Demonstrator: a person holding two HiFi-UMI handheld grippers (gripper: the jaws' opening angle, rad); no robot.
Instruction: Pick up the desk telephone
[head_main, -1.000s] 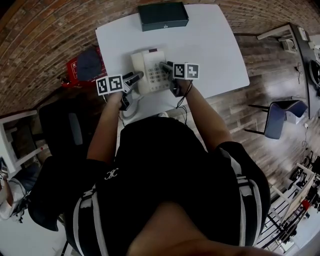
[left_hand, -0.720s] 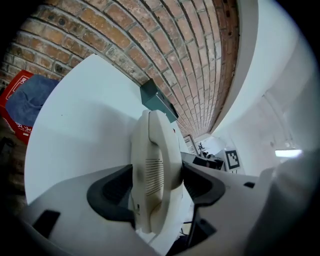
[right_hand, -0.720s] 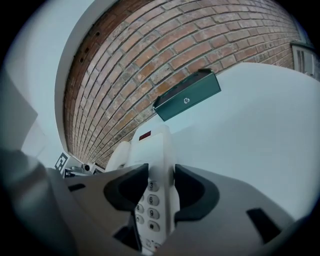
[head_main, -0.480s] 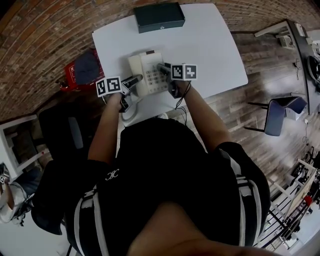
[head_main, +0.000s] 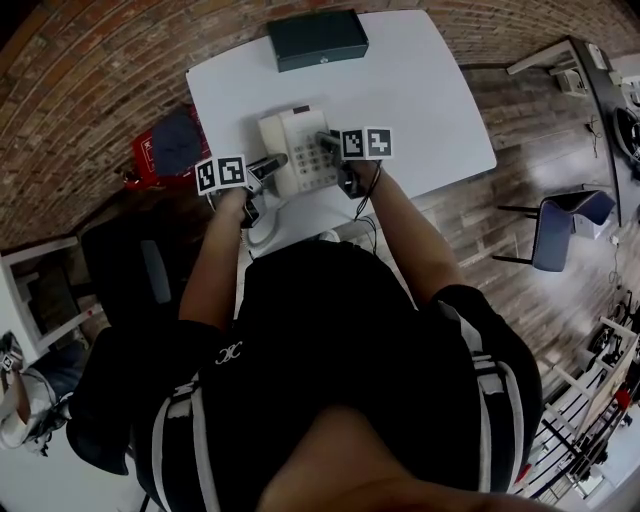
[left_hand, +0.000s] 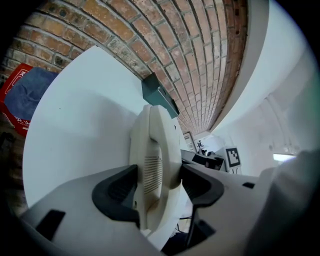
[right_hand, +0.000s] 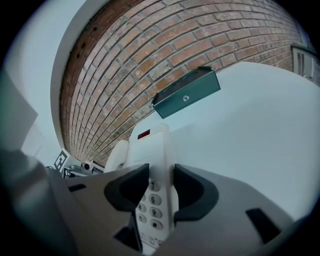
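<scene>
On my far left a red crate (head_main: 150, 152) sits on the floor beside the table (head_main: 420, 90), with a blue cloth (head_main: 178, 130) over it. Its white print (too small and bent in either view) I cannot read.

My left forearm reaches forward and my left gripper (head_main: 270, 162) tilts down onto the left side of the desk telephone (head_main: 298, 150), which stands near the table's front edge. The jaws are closing, and both pads already touch the cream handset (left_hand: 152, 165) between them. The slotted grille on the handset shows only in the left gripper view.

On the marker cube (head_main: 221, 172) there are only black-and-white squares, no words. The head view alone shows the coiled cord (head_main: 258, 232) trailing towards me.

Beyond the telephone a dark green box (head_main: 317, 38) lies at the table's far edge against the brick wall. It has a round lock on its front.

My right forearm comes in from the other side and my right gripper (head_main: 325, 137) also points downward. Its jaws are closing and pinch the keypad edge of the telephone, pads touching on both sides. Only the right gripper view lets me read the keys (right_hand: 152, 199): 3, 6, 9 and #. It also shows a small red window near the telephone's top.

Far right, a chair (head_main: 560, 230) stands on the wooden floor, seen only in the head view.
</scene>
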